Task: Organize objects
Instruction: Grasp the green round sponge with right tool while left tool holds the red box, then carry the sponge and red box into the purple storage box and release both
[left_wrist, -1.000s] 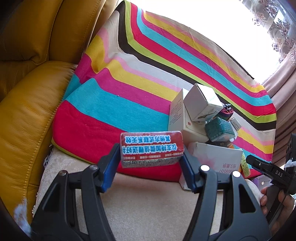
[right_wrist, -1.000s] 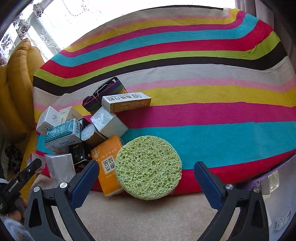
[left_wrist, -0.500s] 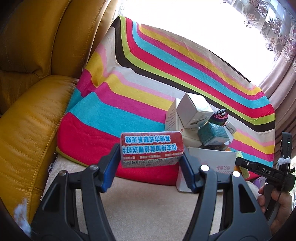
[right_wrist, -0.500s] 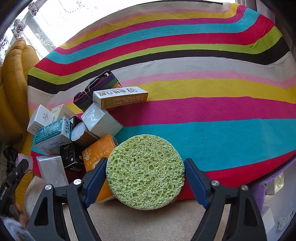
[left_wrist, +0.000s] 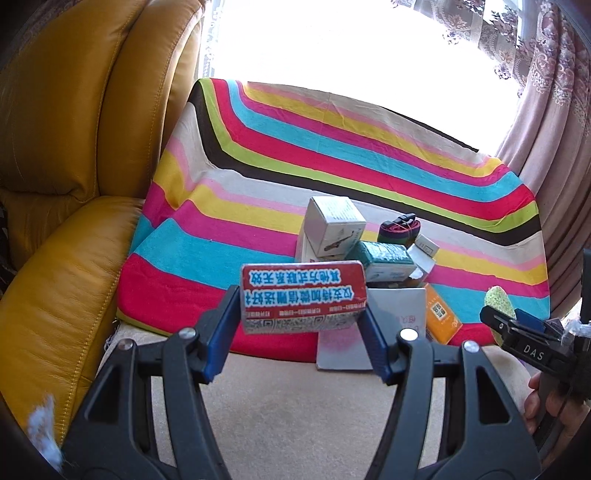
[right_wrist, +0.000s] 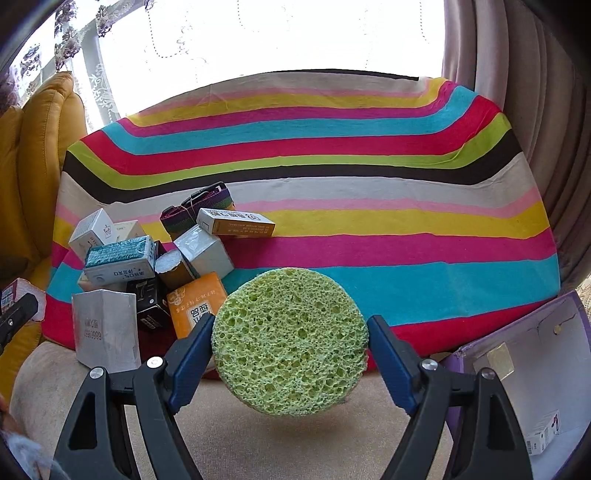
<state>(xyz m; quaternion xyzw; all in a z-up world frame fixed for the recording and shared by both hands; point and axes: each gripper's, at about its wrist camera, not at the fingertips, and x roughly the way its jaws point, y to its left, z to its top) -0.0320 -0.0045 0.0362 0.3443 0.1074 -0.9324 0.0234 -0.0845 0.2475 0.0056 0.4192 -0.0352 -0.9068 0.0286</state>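
Note:
My left gripper (left_wrist: 301, 314) is shut on a red packet (left_wrist: 303, 291) with blue and white print, held crosswise in the air in front of the striped cloth (left_wrist: 258, 229). My right gripper (right_wrist: 290, 332) is shut on a round green sponge (right_wrist: 290, 343); both blue pads press its edges and it hangs clear of the cloth. In the left wrist view the right gripper (left_wrist: 517, 328) shows at the right edge with the sponge (left_wrist: 498, 302). A pile of small boxes (right_wrist: 120, 258) sits on the cloth's left part.
The pile holds a silver box (right_wrist: 105, 328), an orange box (right_wrist: 195, 306), a white box (right_wrist: 92, 229) and a striped strap (right_wrist: 195, 210). An open purple box (right_wrist: 517, 350) stands at the lower right. A yellow leather sofa (left_wrist: 74, 147) is left, curtains (left_wrist: 554, 147) right.
The right gripper's jaws closed onto the green sponge and lifted it off the cloth. Both grippers drew back and up from the pile. The left gripper kept its hold on the red packet.

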